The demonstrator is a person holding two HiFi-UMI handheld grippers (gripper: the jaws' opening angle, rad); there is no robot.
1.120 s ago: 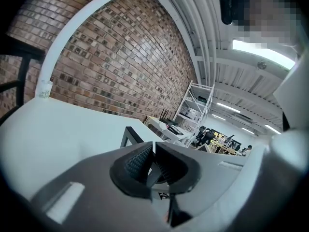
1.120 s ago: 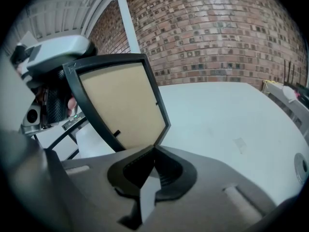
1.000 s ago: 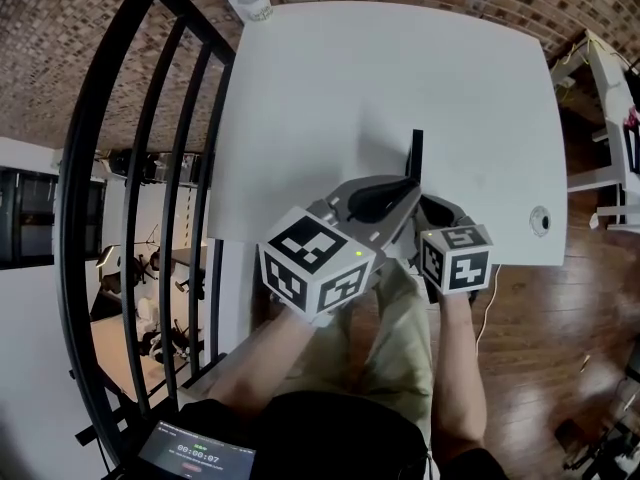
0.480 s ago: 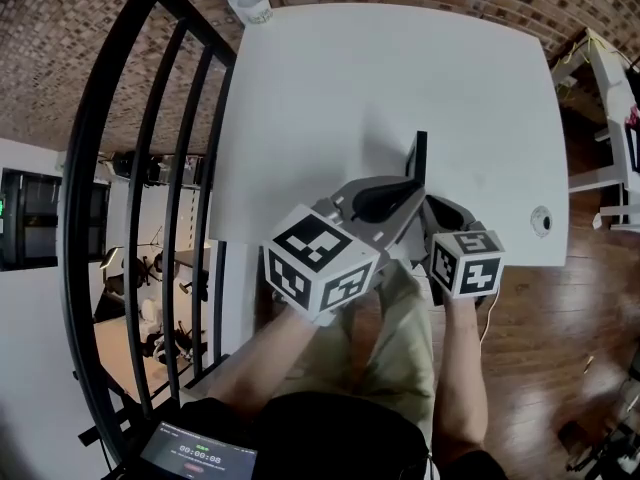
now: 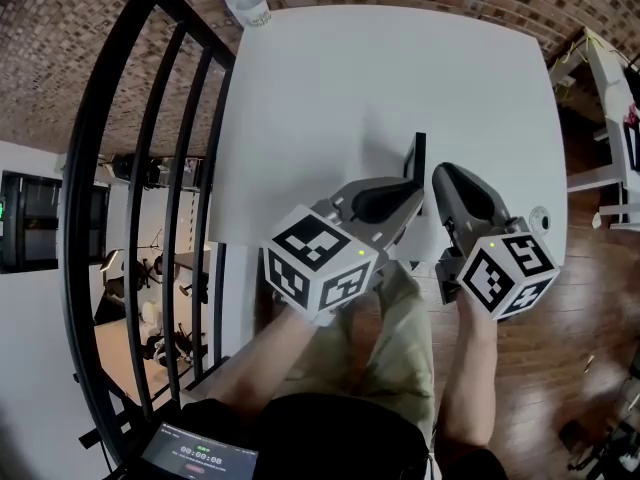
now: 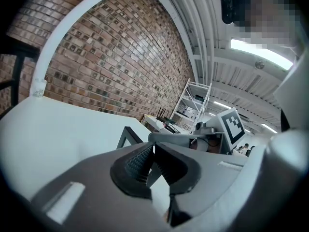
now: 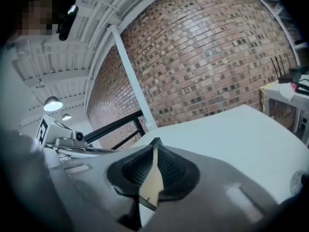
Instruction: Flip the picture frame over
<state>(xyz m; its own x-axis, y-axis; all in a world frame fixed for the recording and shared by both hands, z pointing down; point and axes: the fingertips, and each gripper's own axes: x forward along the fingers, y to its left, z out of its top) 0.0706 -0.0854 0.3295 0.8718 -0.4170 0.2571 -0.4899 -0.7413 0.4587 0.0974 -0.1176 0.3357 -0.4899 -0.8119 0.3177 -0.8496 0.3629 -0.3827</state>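
The picture frame (image 5: 419,156) stands on its edge on the white table (image 5: 330,98) and shows as a thin black bar in the head view. My left gripper (image 5: 410,192) is shut on its lower left side; the left gripper view shows the black frame corner (image 6: 126,135) just beyond the jaws (image 6: 153,150). My right gripper (image 5: 441,174) grips it from the right. In the right gripper view the frame's beige back (image 7: 152,182) is pinched between the ribbed pads (image 7: 170,167), at my right gripper (image 7: 154,151).
A black railing (image 5: 150,168) runs along the table's left side. A round cable grommet (image 5: 540,219) sits near the table's front right corner, and a white cylinder (image 5: 255,6) at the far left corner. Wooden floor (image 5: 560,308) and a white shelf (image 5: 610,88) lie to the right.
My right gripper has risen and tilted, so its marker cube now looks larger and lower right. The left gripper has kept still, and the frame stays on edge.
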